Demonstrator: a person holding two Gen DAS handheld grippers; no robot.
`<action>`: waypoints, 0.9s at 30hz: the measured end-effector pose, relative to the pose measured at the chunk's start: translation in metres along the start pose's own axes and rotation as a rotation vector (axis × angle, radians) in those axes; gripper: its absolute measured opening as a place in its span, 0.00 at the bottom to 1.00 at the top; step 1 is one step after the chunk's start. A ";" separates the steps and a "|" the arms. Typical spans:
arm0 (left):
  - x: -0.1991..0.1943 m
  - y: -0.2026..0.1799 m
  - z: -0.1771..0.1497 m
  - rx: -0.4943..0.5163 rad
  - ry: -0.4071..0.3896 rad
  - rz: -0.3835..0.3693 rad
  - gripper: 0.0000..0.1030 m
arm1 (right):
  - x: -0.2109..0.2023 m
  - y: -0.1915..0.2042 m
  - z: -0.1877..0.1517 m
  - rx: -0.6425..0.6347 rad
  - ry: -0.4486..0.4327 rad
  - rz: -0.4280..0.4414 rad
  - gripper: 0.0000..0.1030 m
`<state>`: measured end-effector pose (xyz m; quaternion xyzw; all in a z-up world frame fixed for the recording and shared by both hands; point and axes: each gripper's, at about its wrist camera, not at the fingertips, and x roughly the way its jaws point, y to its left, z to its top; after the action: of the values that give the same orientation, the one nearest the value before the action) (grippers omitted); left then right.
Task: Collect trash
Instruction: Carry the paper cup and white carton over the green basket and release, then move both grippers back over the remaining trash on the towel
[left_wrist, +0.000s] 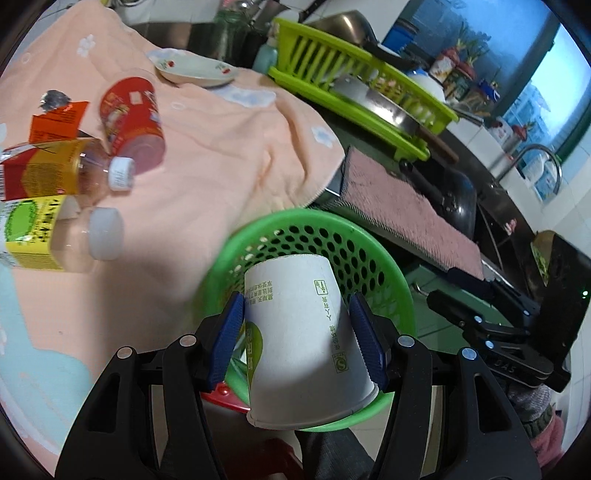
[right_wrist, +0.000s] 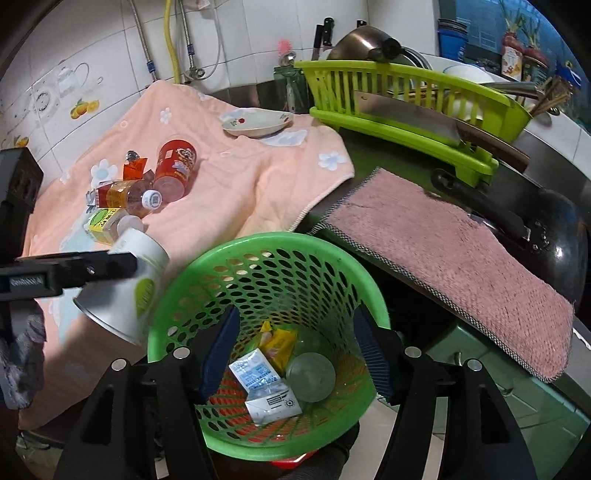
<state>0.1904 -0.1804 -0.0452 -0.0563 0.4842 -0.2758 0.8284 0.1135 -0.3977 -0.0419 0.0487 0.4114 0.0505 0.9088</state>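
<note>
My left gripper (left_wrist: 297, 334) is shut on a white paper cup (left_wrist: 303, 332) with green print, held upside down over the near rim of the green perforated basket (left_wrist: 332, 236). From the right wrist view the cup (right_wrist: 129, 280) hangs just left of the basket (right_wrist: 258, 247). My right gripper (right_wrist: 291, 350) is open, its blue pads inside the basket above wrappers (right_wrist: 264, 384) and a clear lid (right_wrist: 310, 376). On the peach towel (left_wrist: 221, 155) lie a red can (left_wrist: 131, 114), a yellow-labelled bottle (left_wrist: 66, 173), a second clear bottle (left_wrist: 55, 236) and an orange wrapper (left_wrist: 55, 122).
A small plate (right_wrist: 256, 122) sits at the towel's far edge. A lime dish rack (right_wrist: 406, 107) with a cleaver stands behind. A pink mat (right_wrist: 454, 258) and a black pan (right_wrist: 554, 225) lie to the right, on the counter edge.
</note>
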 end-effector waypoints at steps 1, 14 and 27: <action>0.002 -0.002 0.000 0.004 0.004 0.000 0.56 | -0.001 -0.002 -0.001 0.004 -0.002 0.000 0.63; 0.015 -0.008 -0.006 0.014 0.040 -0.002 0.57 | -0.002 -0.001 -0.003 0.006 -0.004 0.008 0.67; -0.016 0.015 -0.008 -0.015 -0.014 0.040 0.63 | 0.004 0.021 0.009 -0.033 -0.005 0.040 0.74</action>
<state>0.1833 -0.1580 -0.0425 -0.0548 0.4817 -0.2554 0.8365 0.1215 -0.3766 -0.0365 0.0421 0.4072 0.0751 0.9093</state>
